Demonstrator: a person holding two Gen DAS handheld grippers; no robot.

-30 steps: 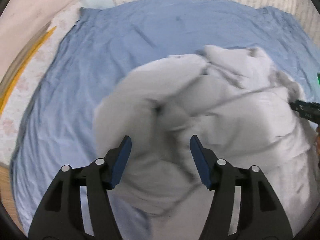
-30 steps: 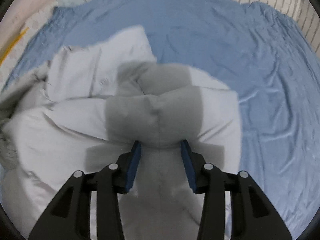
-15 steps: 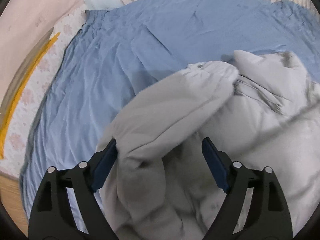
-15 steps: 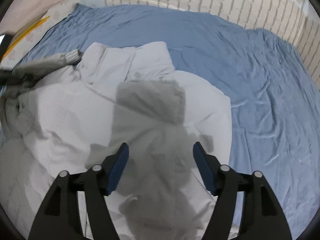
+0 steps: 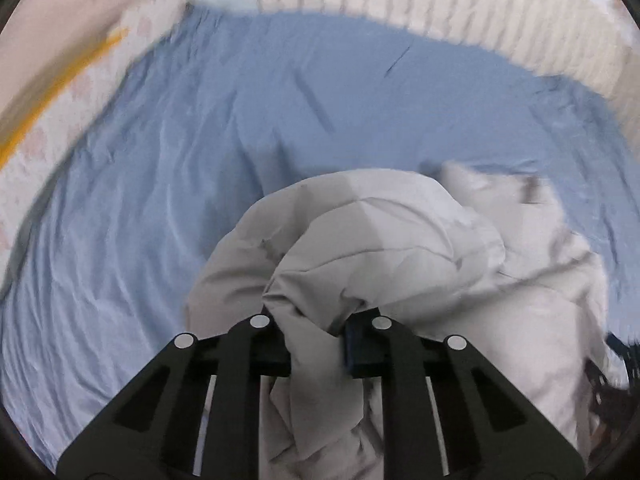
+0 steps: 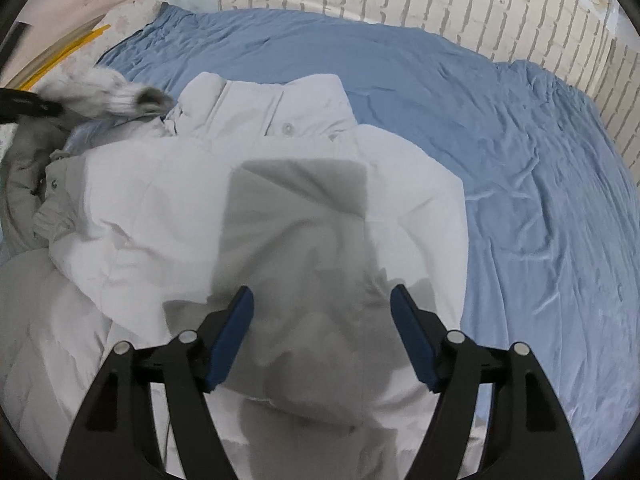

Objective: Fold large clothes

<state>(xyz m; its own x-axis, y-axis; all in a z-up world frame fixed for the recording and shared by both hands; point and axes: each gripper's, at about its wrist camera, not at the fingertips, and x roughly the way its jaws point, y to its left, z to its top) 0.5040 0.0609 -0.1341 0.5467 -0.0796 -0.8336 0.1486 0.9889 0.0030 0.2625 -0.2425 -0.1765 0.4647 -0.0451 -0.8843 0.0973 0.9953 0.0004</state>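
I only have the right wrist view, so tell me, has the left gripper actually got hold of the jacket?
Observer: Yes. In the left wrist view the left gripper is closing on a bunched fold of the pale grey jacket, with fabric pinched between its pads.
Operator: Is that fold lying flat or gathered up?
Observer: Gathered. It stands up in a crumpled hump just ahead of the gripper, over the blue sheet.
Operator: And does my gripper show from that side?
Observer: Only as a dark blurred shape at the right edge; its jaws are not readable there. Your own view shows the right gripper open above the jacket, holding nothing.
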